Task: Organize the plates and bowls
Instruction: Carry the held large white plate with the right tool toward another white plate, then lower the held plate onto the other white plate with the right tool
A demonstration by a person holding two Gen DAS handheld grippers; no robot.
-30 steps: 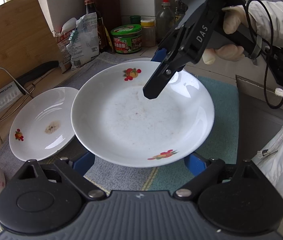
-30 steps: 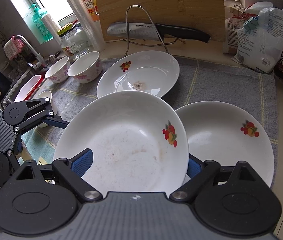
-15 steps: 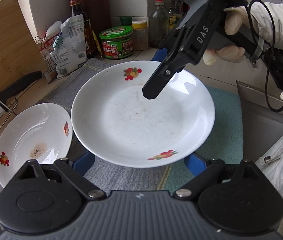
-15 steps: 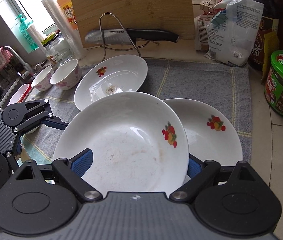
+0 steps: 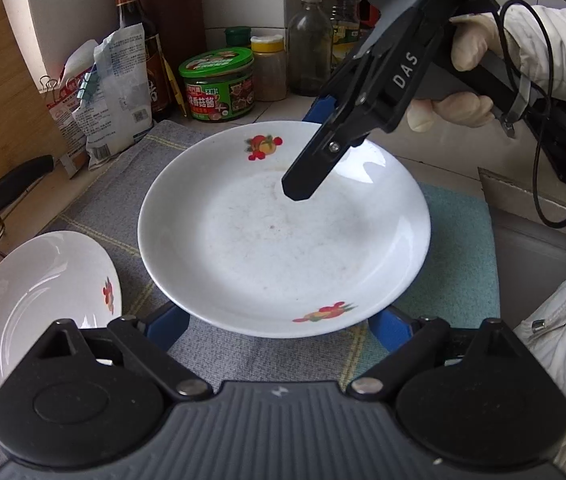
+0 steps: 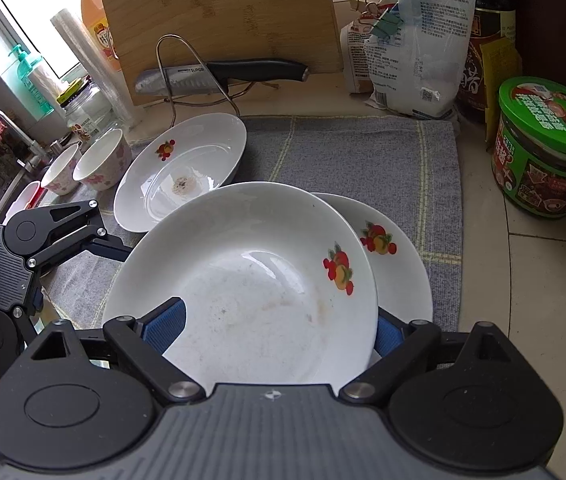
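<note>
Knife [image 6: 219,74] on wire rack [image 6: 187,76], against cutting board [image 6: 219,12].

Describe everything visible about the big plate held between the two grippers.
The big plate is white, glossy, ceramic-looking, shallow with a sloping rim, bearing two fruit decals and faint brownish smears. It is held off the grey mat, roughly level, gripped at opposite edges by the left gripper and right gripper, partly above another plate.
</note>
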